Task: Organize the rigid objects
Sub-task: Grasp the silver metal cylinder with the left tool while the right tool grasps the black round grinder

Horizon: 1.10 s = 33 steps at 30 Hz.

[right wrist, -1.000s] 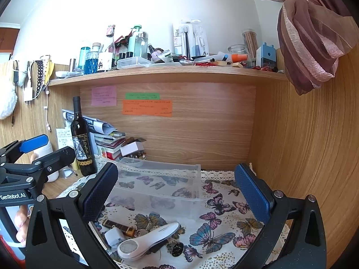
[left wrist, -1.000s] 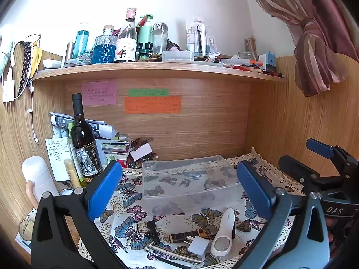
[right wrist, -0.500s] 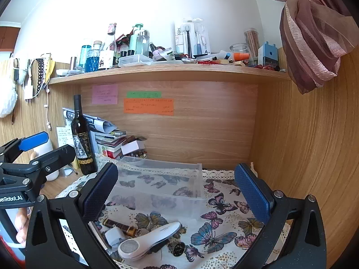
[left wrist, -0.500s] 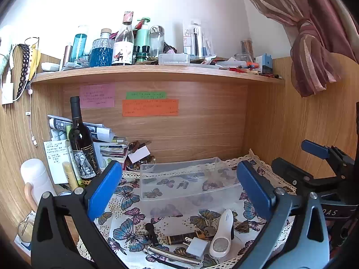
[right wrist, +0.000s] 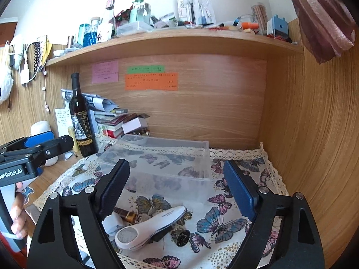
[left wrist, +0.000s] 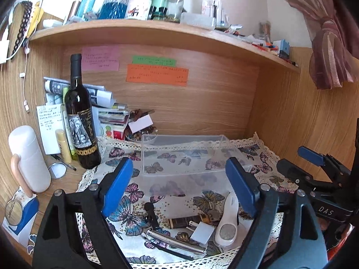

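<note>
Both tools, left (left wrist: 179, 183) and right (right wrist: 177, 186), spread empty, ribbed blue pads, clear plastic bin (right wrist: 161, 159), glossy white oval-headed device (right wrist: 148, 226), possibly a scraper.

Black triangular frames, blue-padded fingers (left wrist: 116, 188), silver screws, white "GenRobot.AI" and "DAS" lettering

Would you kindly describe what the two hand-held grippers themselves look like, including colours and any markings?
Both look alike: the left hand-held gripper and the right hand-held gripper have black triangular finger frames with cut-outs and silver rivets, carrying flat blue pads with a ribbed face. Seen from the side, the left body shows white "GenRobot.AI" lettering; the right shows "DAS". No cables or sleeves are visible.
</note>
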Available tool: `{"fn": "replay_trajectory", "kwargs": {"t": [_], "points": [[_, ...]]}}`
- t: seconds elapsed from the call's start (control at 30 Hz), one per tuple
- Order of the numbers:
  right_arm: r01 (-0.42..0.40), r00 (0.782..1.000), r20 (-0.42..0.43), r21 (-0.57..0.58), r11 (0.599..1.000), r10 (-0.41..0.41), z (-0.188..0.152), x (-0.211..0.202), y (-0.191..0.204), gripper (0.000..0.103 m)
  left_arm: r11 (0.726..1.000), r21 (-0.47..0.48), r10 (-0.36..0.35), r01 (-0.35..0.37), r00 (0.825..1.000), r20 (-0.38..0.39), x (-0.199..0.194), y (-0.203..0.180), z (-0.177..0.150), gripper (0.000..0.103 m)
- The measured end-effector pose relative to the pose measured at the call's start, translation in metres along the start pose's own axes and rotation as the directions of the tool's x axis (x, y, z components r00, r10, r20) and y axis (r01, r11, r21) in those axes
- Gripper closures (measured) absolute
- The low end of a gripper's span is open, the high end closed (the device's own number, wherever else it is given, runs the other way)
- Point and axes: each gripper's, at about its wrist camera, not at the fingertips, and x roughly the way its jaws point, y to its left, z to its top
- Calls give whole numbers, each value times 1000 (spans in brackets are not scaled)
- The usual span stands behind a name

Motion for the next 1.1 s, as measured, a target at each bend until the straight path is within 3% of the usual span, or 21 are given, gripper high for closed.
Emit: {"fn": "replay_trajectory", "kwargs": {"t": [0.23, 0.57, 0.8, 0.93, 1.1], "points": [[-12, 987, -158, 3, 1000, 13, -21, 24, -2, 34, 998, -17, 57, -60, 985, -163, 31, 36, -24, 37], [-19, 953, -302, 9, 1000, 20, -52, 45, -4, 37, 996, -24, 67, -81, 930, -362, 55, 57, -73, 44], [-43, 928, -369, 30, 999, 51, -69, 53, -3, 44, 999, -51, -18, -6, 891, -454, 61, 47, -90, 44], [-52, 920, -387, 37, 998, 62, -75, 55, -2, 44, 995, -83, -92, 58, 858, -505, 74, 35, -97, 44], [-41, 910, -410, 49, 998, 58, -80, 60, -6, 44, 993, -93, -106, 67, 850, -516, 88, 27, -98, 47]]}}
